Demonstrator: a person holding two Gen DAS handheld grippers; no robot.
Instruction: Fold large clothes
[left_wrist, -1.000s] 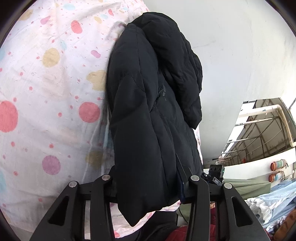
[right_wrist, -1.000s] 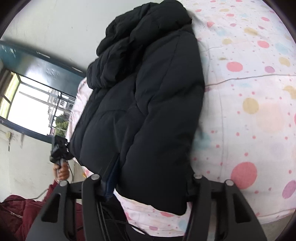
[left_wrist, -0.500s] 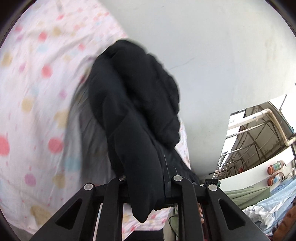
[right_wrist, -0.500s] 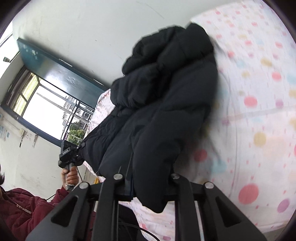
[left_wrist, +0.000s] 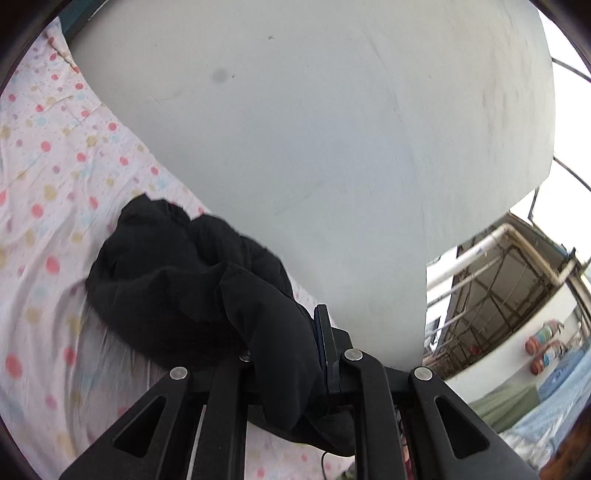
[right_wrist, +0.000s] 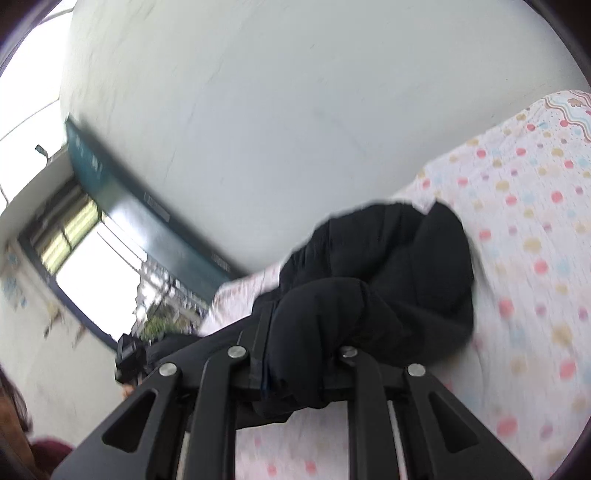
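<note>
On the spotted bedsheet (left_wrist: 44, 229), close against the pale wall (left_wrist: 332, 147), lies a black padded jacket (left_wrist: 177, 280), and both grippers have hold of its near end. In the left wrist view the left gripper (left_wrist: 291, 363) is clamped on a thick fold of the jacket: the cloth fills the gap between the two black fingers and hangs down below them, with a dark blue lining edge showing just beside the right-hand finger. From that grip the jacket runs away and to the left, its long axis slanting toward the wall, and its far end is a bunched, rounded mass resting on the sheet. In the right wrist view the right gripper (right_wrist: 295, 360) is likewise closed on the jacket (right_wrist: 388, 280), with a bulging roll of padding squeezed between its fingers and a flap drooping beneath. Here the jacket stretches away and to the right, its far end heaped on the sheet (right_wrist: 535, 229) near the wall (right_wrist: 295, 110). The near part is lifted off the bed by the two grips, while the far part still lies on it. At the left of this view a window (right_wrist: 96, 273) with a dark frame shows daylight, and the other gripper's body appears small below it. Both views are somewhat blurred.
</note>
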